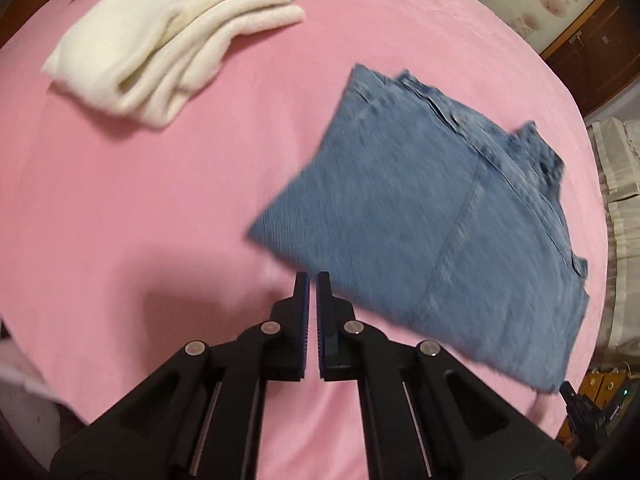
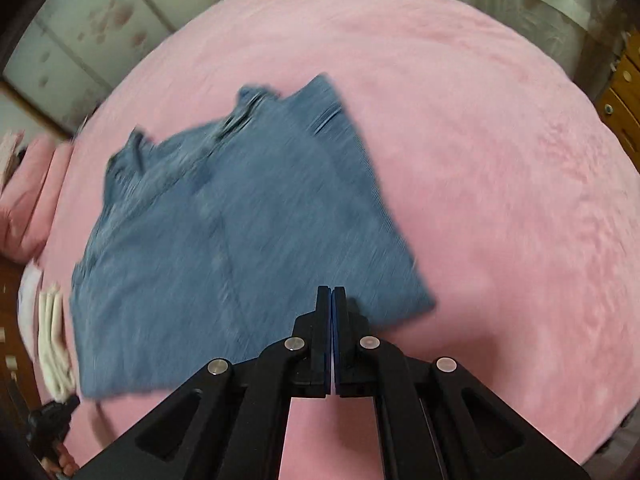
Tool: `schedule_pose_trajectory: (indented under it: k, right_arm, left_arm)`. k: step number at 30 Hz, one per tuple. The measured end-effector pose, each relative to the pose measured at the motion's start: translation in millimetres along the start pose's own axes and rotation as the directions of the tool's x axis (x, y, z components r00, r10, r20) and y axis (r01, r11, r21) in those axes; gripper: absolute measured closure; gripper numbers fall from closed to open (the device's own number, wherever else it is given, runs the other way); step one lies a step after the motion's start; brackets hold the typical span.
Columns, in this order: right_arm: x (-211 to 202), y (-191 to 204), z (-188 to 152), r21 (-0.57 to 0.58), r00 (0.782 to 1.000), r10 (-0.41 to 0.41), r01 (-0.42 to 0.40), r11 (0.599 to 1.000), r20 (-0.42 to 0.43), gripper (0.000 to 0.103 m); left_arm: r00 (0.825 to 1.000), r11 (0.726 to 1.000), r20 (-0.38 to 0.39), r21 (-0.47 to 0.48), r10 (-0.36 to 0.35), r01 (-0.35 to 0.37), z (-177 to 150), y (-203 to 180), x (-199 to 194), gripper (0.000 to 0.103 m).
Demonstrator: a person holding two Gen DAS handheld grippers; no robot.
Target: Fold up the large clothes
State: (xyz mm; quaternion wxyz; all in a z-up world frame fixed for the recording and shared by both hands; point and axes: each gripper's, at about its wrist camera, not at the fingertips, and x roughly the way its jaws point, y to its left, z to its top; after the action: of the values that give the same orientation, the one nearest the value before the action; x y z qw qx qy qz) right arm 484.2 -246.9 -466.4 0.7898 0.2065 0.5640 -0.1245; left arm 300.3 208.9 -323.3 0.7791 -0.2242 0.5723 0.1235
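A pair of blue jeans [image 1: 452, 216] lies folded into a flat stack on the pink bed [image 1: 160, 208]. It also shows in the right wrist view [image 2: 240, 232]. My left gripper [image 1: 313, 280] is shut and empty, just above the jeans' near left edge. My right gripper [image 2: 331, 293] is shut and empty, over the jeans' near right corner. The other gripper shows at the lower right edge of the left wrist view [image 1: 580, 408] and at the lower left of the right wrist view [image 2: 52, 420].
A folded cream garment [image 1: 168, 40] lies on the bed at the far left. It shows as a pale stack [image 2: 56, 340] in the right wrist view. Pink pillows [image 2: 28, 196], a patterned wardrobe [image 2: 92, 28] and wooden drawers [image 2: 620, 108] surround the pink bed [image 2: 500, 160].
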Motion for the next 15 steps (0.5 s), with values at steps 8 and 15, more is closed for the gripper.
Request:
schedule_pose_trajectory:
  k: [8, 15]
  right_arm:
    - [-43.5, 38.8, -23.7, -0.097, 0.995, 0.059, -0.066, 0.993, -0.08, 0.103]
    - [-32.1, 120.2, 7.5, -0.178, 0.975, 0.192, -0.211, 0.961, -0.115, 0.103]
  left_arm:
    - [0.991, 0.999, -0.132, -0.032, -0.006, 0.001, -56.9, 23.6, -31.6, 0.1]
    - [0.986, 0.991, -0.156, -0.131, -0.06, 0.039, -64.5, 16.1, -1.9, 0.06]
